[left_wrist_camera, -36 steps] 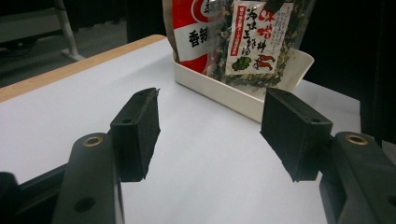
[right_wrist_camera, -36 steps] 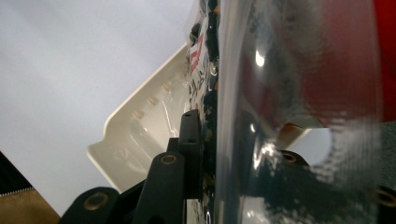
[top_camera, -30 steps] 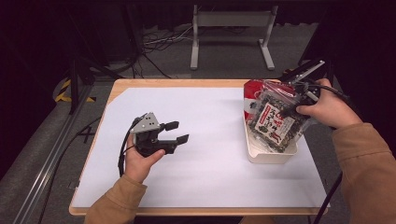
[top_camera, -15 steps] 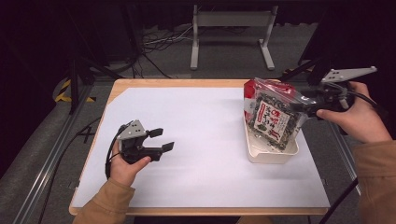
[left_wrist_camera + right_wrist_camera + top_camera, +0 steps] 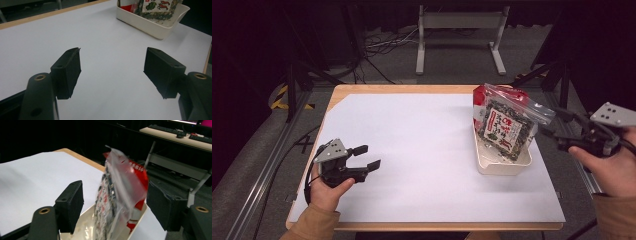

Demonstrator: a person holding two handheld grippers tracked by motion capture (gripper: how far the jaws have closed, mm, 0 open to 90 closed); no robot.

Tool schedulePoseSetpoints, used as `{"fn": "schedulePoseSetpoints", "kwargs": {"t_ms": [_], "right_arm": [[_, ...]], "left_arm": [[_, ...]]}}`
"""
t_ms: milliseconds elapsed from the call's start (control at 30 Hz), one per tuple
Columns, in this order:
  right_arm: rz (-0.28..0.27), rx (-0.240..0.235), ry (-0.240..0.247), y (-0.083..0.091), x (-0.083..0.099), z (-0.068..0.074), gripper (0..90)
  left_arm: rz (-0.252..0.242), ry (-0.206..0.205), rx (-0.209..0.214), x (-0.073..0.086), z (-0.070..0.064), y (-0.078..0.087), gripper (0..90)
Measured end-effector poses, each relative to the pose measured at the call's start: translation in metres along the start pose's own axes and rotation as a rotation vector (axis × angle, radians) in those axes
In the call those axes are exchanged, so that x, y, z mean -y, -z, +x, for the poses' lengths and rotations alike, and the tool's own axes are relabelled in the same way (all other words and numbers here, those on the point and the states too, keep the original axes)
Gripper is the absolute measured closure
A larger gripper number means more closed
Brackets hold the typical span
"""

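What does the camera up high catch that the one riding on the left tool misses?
High view alone: the person's hands, the right tool beyond the table's right edge, the whole clear red-topped snack bag. Left gripper view alone: a close look between the left tool and its open black jaws. Both: the white rectangular plastic tray holding the bag, on the white-covered wooden table.

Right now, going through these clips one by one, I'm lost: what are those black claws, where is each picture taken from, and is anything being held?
A person holds a two-jaw tool in each hand. The high view looks down on the white table. The left gripper hovers open over bare table. The right gripper sits open past the table's right edge, holding nothing. The other two pictures come from cameras riding on each gripper, looking along its black jaws. A snack bag stands tilted in a cream tray; the right gripper view shows it between the jaws, unclamped.
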State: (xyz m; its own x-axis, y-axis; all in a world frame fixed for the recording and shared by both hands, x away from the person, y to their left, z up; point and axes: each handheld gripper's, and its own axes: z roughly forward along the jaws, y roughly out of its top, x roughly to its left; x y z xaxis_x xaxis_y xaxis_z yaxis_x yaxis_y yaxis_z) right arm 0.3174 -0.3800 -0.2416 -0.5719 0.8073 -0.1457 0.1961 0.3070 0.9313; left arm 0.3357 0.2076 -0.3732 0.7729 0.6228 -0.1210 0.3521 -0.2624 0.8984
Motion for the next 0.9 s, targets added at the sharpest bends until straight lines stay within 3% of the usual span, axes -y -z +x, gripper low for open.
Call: {"fn": "schedulePoseSetpoints", "kwargs": {"t_ms": [100, 200, 400, 767, 833, 900], "right_arm": [[-0.040, -0.020, -0.016, 0.003, 0.020, 0.014, 31.1], [-0.055, -0.002, -0.019, 0.005, 0.030, 0.019, 31.8], [-0.105, 0.001, -0.099, 0.009, 0.067, 0.033, 32.9], [-0.117, -0.062, -0.120, -0.027, 0.125, 0.059, 34.0], [-0.129, -0.087, -0.148, -0.035, 0.134, 0.063, 33.9], [-0.075, -0.101, -0.135, -0.044, 0.140, 0.066, 33.7]], "left_arm": [[-0.007, 0.011, -0.012, 0.008, 0.000, 0.008, 30.0], [-0.002, 0.018, -0.015, 0.013, 0.000, 0.012, 29.8], [-0.008, 0.033, -0.016, 0.024, 0.000, 0.016, 29.3], [-0.055, 0.013, -0.033, 0.040, -0.003, 0.023, 27.8], [-0.068, 0.009, -0.039, 0.040, -0.005, 0.025, 27.8], [-0.081, 0.003, -0.033, 0.040, -0.006, 0.026, 27.7]]}}
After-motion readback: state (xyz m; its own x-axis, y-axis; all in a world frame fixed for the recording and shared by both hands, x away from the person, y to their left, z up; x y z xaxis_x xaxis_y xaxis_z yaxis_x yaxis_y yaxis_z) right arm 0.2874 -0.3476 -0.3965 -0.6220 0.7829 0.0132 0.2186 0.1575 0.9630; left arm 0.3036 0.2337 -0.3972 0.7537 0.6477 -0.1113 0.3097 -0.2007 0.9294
